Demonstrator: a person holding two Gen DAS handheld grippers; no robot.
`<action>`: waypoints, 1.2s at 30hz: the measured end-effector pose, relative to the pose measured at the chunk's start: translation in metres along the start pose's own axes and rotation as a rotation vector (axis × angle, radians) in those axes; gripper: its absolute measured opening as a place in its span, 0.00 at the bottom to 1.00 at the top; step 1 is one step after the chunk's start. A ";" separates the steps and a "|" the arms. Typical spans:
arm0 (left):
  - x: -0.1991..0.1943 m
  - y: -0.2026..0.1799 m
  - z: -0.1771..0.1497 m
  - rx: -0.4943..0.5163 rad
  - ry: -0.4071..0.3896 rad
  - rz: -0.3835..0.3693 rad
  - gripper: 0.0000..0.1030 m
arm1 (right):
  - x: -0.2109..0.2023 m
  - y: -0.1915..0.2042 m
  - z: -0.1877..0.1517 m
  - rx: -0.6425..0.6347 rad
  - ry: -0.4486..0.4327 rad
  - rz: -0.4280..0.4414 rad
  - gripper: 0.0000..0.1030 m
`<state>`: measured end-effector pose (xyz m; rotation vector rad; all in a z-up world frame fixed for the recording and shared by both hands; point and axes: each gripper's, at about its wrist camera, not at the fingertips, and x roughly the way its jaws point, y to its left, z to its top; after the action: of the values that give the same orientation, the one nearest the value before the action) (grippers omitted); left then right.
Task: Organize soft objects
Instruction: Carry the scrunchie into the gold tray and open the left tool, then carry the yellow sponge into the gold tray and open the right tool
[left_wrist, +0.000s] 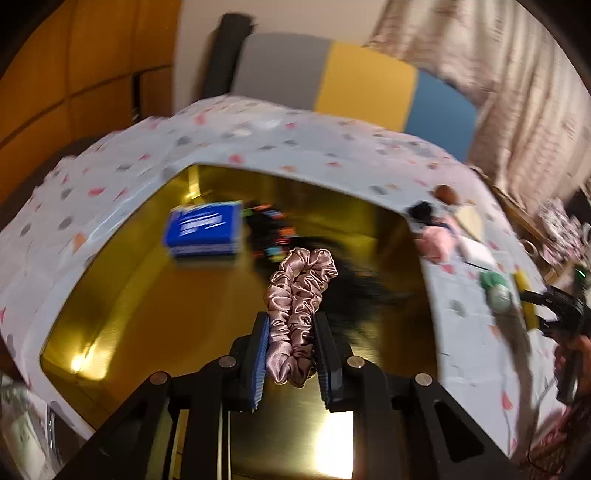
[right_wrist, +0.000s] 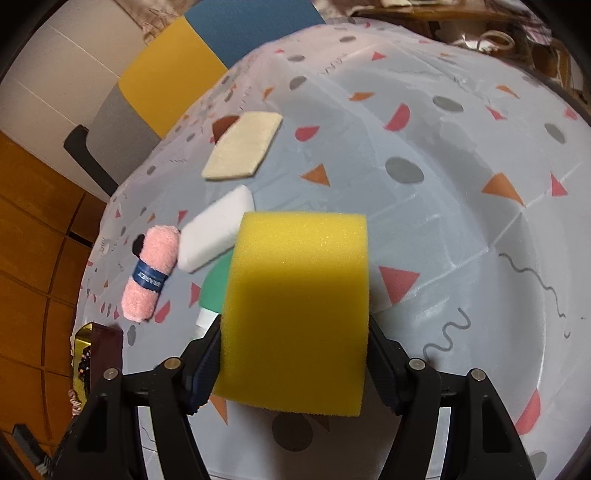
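My left gripper is clamped on a pink satin scrunchie, the fabric bunched between the two pads and sticking out ahead of them, and I have it above a gold tray that sits on a tablecloth printed with coloured shapes. In the tray I can see a blue packet toward the far left corner and, beside it, something dark with small bright flecks; the blur there is too heavy for me to say what it is. A darker smear lies under the scrunchie, and I cannot tell whether it is an object or a shadow. My right gripper is closed on a big yellow sponge, squeezed at both sides by the pads and held over the tablecloth. Past the sponge, on the cloth, lie a white foam block, a flat cream pad farther off, and a pink ball of yarn with a blue band, just left of the white block. A green thing peeks out from behind the sponge's left edge, touching the white block. The tray's corner shows at the left edge of that view.
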<state>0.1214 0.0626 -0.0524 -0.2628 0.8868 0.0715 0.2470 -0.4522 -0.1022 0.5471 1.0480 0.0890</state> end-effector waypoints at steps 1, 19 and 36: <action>0.004 0.009 0.002 -0.019 0.007 0.011 0.22 | -0.003 0.001 0.001 -0.006 -0.017 0.004 0.68; 0.025 0.070 0.011 -0.049 0.033 0.241 0.44 | -0.034 0.053 -0.013 -0.234 -0.223 0.153 0.68; -0.010 0.019 -0.017 -0.042 -0.002 -0.105 0.44 | -0.003 0.228 -0.091 -0.625 -0.027 0.276 0.68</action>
<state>0.0988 0.0772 -0.0584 -0.3481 0.8693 -0.0072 0.2106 -0.2212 -0.0273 0.1175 0.8531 0.6287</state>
